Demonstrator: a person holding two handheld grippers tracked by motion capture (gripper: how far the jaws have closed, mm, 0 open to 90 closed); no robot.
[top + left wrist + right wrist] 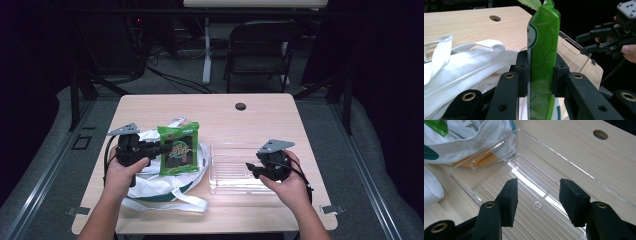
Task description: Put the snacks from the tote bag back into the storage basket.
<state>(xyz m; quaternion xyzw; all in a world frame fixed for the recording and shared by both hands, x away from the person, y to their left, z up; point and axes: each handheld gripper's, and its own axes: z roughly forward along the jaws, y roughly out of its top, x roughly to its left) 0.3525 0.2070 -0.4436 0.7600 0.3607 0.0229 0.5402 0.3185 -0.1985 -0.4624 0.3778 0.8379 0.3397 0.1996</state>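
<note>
Beside white bag point(165, 182), clear tray point(227, 172); snack packet point(178, 149) above bag.

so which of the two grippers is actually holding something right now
The left gripper: it is shut on the green snack packet, lifted over the white tote bag. The right gripper is open with nothing between its jaws, above the clear plastic tray.

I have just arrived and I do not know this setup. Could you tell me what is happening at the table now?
A person works at a light wooden table with a hand-held claw in each hand. The left claw is shut on a green plastic snack packet, holding it over a white cloth bag. The right claw is open and holds nothing; it hovers over a clear plastic tray beside the bag, with nothing visible inside.
</note>
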